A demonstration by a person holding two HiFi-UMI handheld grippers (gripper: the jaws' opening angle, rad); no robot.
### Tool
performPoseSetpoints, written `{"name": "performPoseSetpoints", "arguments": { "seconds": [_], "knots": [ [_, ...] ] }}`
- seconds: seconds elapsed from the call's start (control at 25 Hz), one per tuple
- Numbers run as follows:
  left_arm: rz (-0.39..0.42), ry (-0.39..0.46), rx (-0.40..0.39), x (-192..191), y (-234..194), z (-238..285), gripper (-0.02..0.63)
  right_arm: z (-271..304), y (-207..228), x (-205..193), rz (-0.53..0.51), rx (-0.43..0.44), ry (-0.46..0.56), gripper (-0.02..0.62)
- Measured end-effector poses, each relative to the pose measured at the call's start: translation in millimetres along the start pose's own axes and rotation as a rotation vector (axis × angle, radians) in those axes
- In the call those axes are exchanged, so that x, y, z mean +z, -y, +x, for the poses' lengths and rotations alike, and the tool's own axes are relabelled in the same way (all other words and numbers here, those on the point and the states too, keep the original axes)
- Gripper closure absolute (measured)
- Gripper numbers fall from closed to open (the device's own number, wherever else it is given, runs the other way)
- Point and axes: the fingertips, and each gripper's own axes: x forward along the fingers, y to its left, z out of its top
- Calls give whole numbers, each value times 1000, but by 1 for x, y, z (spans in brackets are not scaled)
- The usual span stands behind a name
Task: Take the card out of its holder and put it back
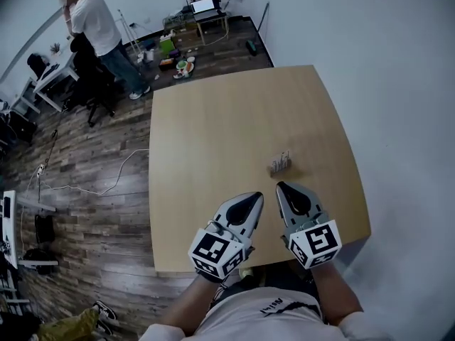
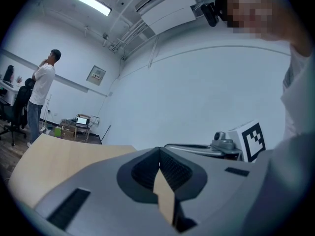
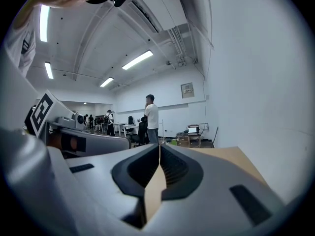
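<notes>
Card holder (image 1: 281,163) stands on the wooden table (image 1: 213,133), right of the middle and toward the near edge, a small pale thing with thin upright pieces; at this size the card cannot be told from the holder. In the head view the left gripper (image 1: 256,196) and the right gripper (image 1: 281,185) are held side by side over the table's near part, tips pointing away from the wearer, just short of the holder and touching neither it nor each other. A person (image 1: 99,30) in a white shirt stands on the floor far back at the left. In the left gripper view the jaws meet at their tips with nothing between them, only the table (image 2: 59,156) showing past them. In the right gripper view the jaws are likewise pressed together and empty, the table (image 3: 231,156) lying beyond them.
</notes>
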Motion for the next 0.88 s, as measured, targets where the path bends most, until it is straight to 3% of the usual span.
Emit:
{"name": "performPoseSetpoints", "arguments": {
  "seconds": [0.4,0.88],
  "knots": [
    [26,44,-34,36,24,-16,592,-26,-18,40,1,-21,46,580],
    [19,59,-49,43,39,-27,592,-42,-23,41,8,-41,24,580]
  ]
}}
